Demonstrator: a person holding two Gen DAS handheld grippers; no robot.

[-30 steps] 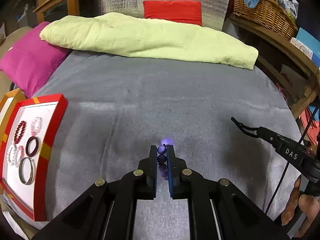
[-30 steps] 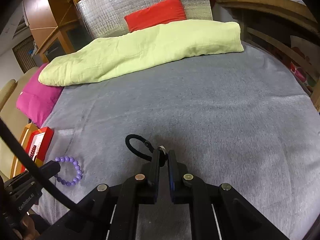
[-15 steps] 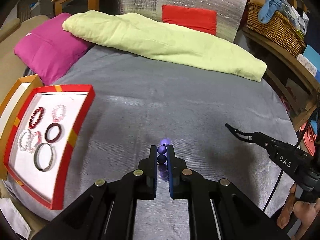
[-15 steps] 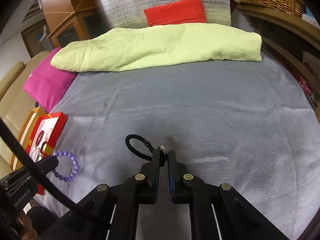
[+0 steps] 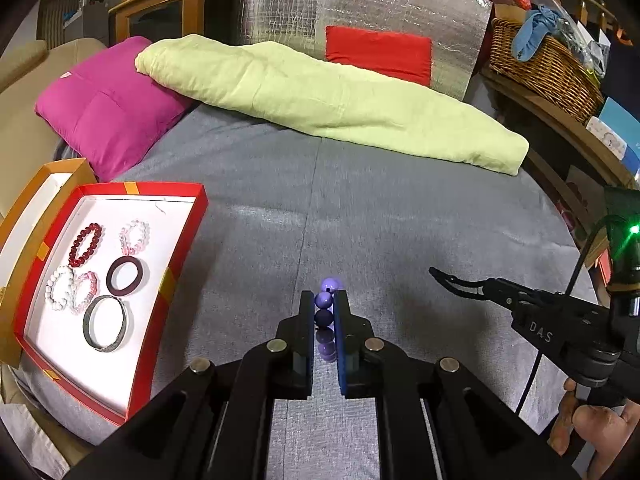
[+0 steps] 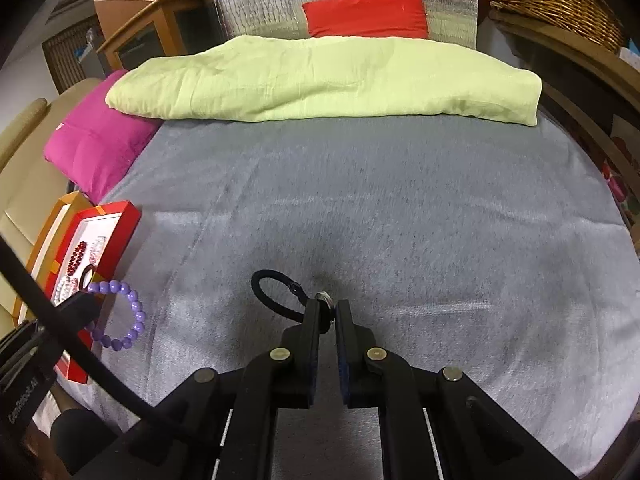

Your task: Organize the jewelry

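We see a bed covered by a grey blanket (image 5: 400,216) filling most of both views. Across its far side lies a long, pale green folded quilt (image 5: 332,100), with a magenta pillow (image 5: 104,108) touching its left end and a small red cushion (image 5: 378,54) behind it against a silver foil panel (image 5: 360,12). A wicker basket (image 5: 548,68) sits on a wooden shelf to the right.

On the left edge of the bed rests a red-rimmed tray (image 5: 176,264) with a white floor. In it we count a dark red bead bracelet (image 5: 85,245), a pale pink bead bracelet (image 5: 135,237), a white bead bracelet (image 5: 60,288) touching a pink one (image 5: 86,292), a dark maroon bangle (image 5: 127,275) and a silver bangle (image 5: 106,328) nearest us.

Our left hand-held gripper (image 5: 324,312) is clamped on a purple bead bracelet (image 5: 325,300), a few beads pinched between its narrow jaws; from the right wrist view the loop (image 6: 120,312) hangs in the air just beside the tray's near corner, above the blanket.

Our right hand-held gripper (image 6: 327,316) is closed on a black hair tie (image 6: 276,292), gripping it by its small metal clasp, with the loop standing out to the left above the blanket, well apart from the tray.
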